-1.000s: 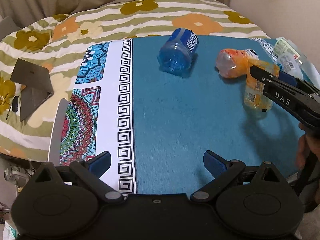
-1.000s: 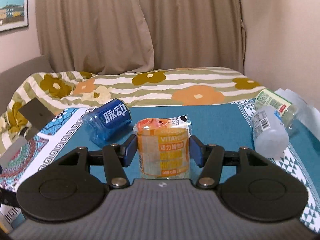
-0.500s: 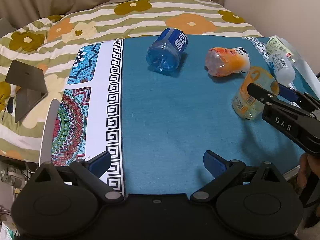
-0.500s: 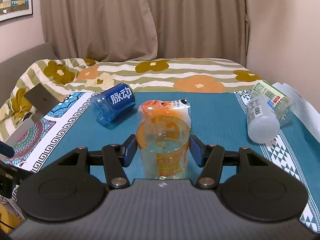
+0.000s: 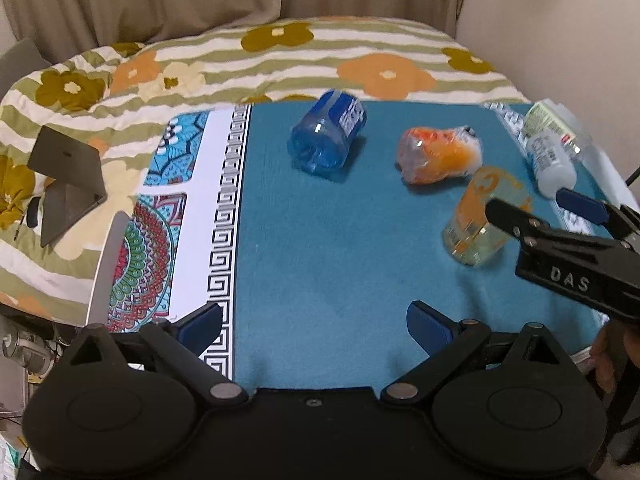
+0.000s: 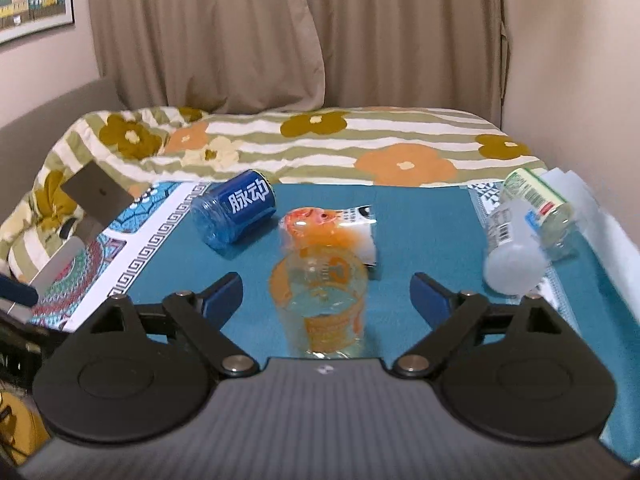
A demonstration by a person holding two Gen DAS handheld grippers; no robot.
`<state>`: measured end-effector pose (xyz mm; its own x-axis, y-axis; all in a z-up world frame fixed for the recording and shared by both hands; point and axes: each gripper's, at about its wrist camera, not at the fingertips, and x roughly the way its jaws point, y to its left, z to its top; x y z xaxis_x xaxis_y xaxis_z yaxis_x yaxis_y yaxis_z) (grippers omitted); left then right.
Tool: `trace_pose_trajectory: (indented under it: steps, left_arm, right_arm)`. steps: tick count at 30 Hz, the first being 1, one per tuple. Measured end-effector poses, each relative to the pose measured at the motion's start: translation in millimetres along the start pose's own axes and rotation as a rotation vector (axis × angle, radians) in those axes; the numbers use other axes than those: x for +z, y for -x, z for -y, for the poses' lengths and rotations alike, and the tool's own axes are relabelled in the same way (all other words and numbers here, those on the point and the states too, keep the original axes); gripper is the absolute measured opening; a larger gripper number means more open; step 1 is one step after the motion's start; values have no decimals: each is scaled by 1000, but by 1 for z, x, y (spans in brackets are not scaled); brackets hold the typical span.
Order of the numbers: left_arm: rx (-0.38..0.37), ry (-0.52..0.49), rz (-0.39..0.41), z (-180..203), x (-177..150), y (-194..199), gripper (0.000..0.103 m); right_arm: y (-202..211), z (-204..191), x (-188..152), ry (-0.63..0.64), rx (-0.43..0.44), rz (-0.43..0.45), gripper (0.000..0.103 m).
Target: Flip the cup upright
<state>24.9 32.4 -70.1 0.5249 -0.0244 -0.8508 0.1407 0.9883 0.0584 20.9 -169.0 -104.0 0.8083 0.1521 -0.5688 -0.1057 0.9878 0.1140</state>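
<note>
Released within the last half-second, the orange-printed clear plastic cup (image 6: 318, 300) is now seen standing mouth-up on the teal mat (image 5: 320, 240), with the right gripper (image 6: 326, 294) spread wide and its blue pads clear of the cup on both sides. Nothing is held by it. The left gripper (image 5: 314, 322) is likewise open and empty, hovering low over the mat well in front of the cup. Just behind the cup lies a crumpled orange bottle (image 6: 328, 228); a blue bottle (image 6: 234, 214) lies behind and to the cup's left, two clear bottles (image 6: 524, 232) to its right. The cup is judged light, thin-walled and easily tipped or squashed, best taken gently across the mid-body. It appears slightly tilted in the left view, though blur prevents certainty.
</note>
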Motion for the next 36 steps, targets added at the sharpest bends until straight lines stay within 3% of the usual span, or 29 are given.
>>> trace_pose_trajectory:
  steps: [6,11,19,36]
  left_arm:
    - [9,8,75,15,7,33,101]
    - [9,35,123,22,10,53,101]
    - [32,11,201,38,9,72,101]
    - [44,-10,241,51,-2,79,101]
  right_arm:
    - [37,18,27,4,-25,-112,103]
    - [62,34,48,-10,-116,-246,103]
    - [79,57,47,4,-156,-350,103]
    - [92,68,34,-67,-145,-362,103]
